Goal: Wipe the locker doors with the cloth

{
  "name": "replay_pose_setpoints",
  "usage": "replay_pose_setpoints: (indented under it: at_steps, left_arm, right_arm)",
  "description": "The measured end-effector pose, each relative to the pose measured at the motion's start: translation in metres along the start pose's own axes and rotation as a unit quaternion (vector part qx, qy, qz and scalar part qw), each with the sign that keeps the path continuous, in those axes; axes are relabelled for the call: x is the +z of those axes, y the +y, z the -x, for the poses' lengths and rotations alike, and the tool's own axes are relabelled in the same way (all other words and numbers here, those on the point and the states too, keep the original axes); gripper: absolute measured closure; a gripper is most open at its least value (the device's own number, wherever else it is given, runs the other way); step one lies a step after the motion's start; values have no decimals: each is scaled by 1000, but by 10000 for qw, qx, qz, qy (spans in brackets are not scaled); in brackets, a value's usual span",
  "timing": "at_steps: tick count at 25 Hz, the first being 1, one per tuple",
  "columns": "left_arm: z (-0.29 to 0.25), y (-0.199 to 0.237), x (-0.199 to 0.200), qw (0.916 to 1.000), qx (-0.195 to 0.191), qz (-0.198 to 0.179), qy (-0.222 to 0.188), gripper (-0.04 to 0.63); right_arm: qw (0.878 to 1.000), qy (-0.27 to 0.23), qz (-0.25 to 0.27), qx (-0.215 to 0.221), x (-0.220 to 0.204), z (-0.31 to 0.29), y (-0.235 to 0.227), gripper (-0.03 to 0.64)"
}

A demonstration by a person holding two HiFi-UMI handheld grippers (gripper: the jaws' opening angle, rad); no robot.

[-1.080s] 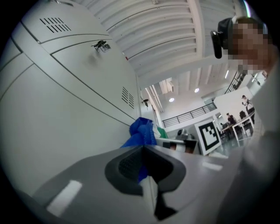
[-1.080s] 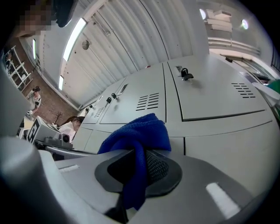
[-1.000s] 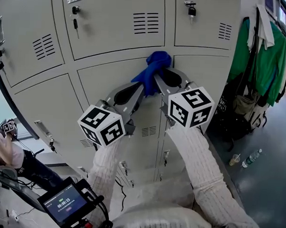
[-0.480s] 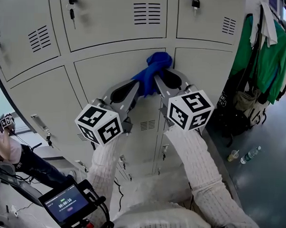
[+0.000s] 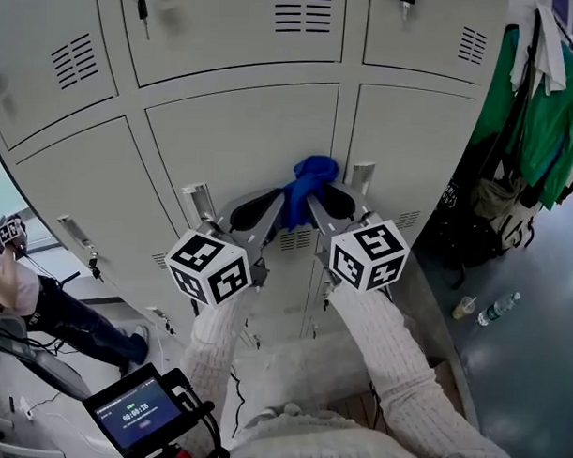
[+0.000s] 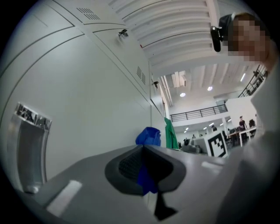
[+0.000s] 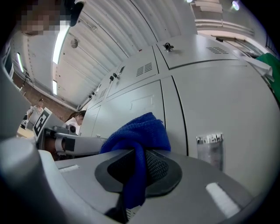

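Note:
A bunched blue cloth [image 5: 307, 182] is pressed against the grey locker doors [image 5: 243, 137], at the seam between two lower doors. Both grippers hold it from below. My left gripper [image 5: 287, 206] is shut on one end of the cloth; a blue strip [image 6: 144, 177] shows between its pads, with the bunch [image 6: 148, 136] beyond the tips. My right gripper [image 5: 315, 204] is shut on the other end, and the cloth [image 7: 140, 131] drapes down between its pads. In the gripper views, the left gripper [image 6: 143, 148] and right gripper [image 7: 138, 152] both lie close to the door.
Metal door handles [image 5: 198, 203] [image 5: 361, 176] flank the cloth. Keys [image 5: 142, 7] hang in upper locks. Green clothing [image 5: 534, 119] hangs at the right, with a bottle [image 5: 495, 310] and cup [image 5: 465, 308] on the floor. A screen device [image 5: 139, 414] sits low left, near a person [image 5: 12, 289].
Both grippers have slid the cloth down the door seam, from near the door's top edge to the level of the handles. Both stay shut on it.

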State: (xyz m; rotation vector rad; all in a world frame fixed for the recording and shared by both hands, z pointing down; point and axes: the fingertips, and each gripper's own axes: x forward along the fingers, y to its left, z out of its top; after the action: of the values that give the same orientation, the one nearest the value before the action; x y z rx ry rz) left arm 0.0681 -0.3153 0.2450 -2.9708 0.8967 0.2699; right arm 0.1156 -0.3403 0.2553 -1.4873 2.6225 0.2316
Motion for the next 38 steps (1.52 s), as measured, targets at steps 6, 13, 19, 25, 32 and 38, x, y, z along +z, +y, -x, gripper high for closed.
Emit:
replay_pose_setpoints:
  at_steps: [6,13,19,25,32,38]
  left_arm:
    - [6,-12,-29,9998,154,60,111,589]
    - [23,-1,-77,9977,417,336,421,589]
    - [33,4,-120,9940,564,542,767,589]
    - [35,9,-157,9887,629,826,1080,589]
    - [46,10,-191,9814,682,995,1493,589]
    - [62,-7,-200,9806,582,1063,1541,589]
  right_arm:
    - [9993,329,-129,131,-41,13,4,565]
    - [9941,1027,-307,187,-109,11,12,565]
    - [9899,1352,-396,136,-147,15,13,565]
    - [9839,1703,-544,34,-178,21,16,565]
    - [9772,1978,-767,-62,-207,27,16,565]
    - [9785,1815,-976,64,-201,43,28,565]
